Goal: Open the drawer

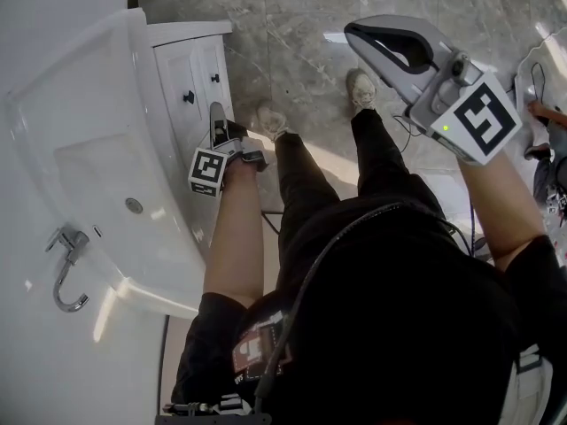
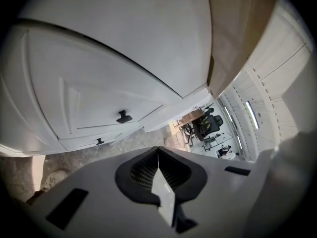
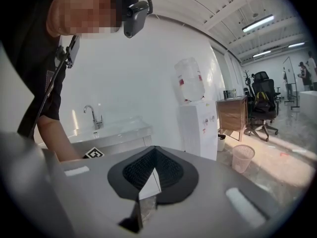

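Observation:
The white vanity cabinet (image 1: 197, 69) under the sink has panelled fronts, all closed, with black knobs (image 1: 189, 96). In the left gripper view the nearer knob (image 2: 124, 117) and a second knob (image 2: 100, 142) lie ahead of the jaws and to their left. My left gripper (image 1: 216, 110) hangs low beside the cabinet front, a short way from the knobs and touching nothing. Its jaws are shut and empty (image 2: 158, 151). My right gripper (image 1: 352, 30) is held higher at the right, away from the cabinet. It is shut too and holds nothing (image 3: 154, 150).
A white basin (image 1: 97, 166) with a chrome tap (image 1: 66, 255) tops the cabinet. The floor (image 1: 292, 25) is grey marble, with the person's shoes (image 1: 361, 88) on it. The right gripper view shows a water dispenser (image 3: 195, 118), a waste bin (image 3: 242, 157) and an office chair (image 3: 262, 100).

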`<state>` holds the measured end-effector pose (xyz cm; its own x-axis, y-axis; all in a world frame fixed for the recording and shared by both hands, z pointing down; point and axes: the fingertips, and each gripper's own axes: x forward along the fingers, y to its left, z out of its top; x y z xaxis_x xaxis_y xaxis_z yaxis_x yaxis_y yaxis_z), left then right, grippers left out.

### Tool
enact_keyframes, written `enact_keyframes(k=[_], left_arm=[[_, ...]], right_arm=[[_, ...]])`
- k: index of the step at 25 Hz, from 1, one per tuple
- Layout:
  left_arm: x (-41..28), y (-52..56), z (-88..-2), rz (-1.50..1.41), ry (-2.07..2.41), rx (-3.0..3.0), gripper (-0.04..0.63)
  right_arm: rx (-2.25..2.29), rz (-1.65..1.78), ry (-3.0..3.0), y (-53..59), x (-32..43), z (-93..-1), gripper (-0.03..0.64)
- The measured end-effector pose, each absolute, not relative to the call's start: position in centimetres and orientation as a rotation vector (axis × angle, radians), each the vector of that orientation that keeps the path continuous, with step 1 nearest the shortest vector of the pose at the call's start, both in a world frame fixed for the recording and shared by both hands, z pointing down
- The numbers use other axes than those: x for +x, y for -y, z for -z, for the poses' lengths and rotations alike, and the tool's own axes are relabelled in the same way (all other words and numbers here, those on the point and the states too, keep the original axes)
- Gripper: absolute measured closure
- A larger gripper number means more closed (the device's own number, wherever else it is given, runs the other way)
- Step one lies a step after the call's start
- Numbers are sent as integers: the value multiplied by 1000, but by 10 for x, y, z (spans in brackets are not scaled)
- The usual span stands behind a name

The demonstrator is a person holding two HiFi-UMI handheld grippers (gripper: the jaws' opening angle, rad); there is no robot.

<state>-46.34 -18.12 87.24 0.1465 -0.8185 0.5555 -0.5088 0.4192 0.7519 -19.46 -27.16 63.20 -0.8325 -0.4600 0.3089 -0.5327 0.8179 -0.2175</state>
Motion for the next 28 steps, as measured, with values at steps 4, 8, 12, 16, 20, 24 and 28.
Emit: enact_keyframes(k=[4,8,12,16,20,24,28], left_arm=[[-473,194,-892,358,1562,1197,495],[-486,206,-912,351,1643,1120,397],[-504,211,-923,365,1725,1035,360],[-523,206,-932,362,1790,976,360],[-537,207,-937,364,1829,952,360],[-542,213,-937,371,1826,939,362],[-545,213,-943,304,1842,907,450]], right_arm=[[741,-463,2745,260,-194,-653,618],[728,-482,2734,253,-189,-666,618],[716,-504,2718,245,-185,-677,618],[708,-523,2706,238,-185,-688,618],[692,-536,2697,233,-184,-694,618],[691,-550,2692,231,-183,-697,618],[672,-552,2691,228,-187,-699,618]])
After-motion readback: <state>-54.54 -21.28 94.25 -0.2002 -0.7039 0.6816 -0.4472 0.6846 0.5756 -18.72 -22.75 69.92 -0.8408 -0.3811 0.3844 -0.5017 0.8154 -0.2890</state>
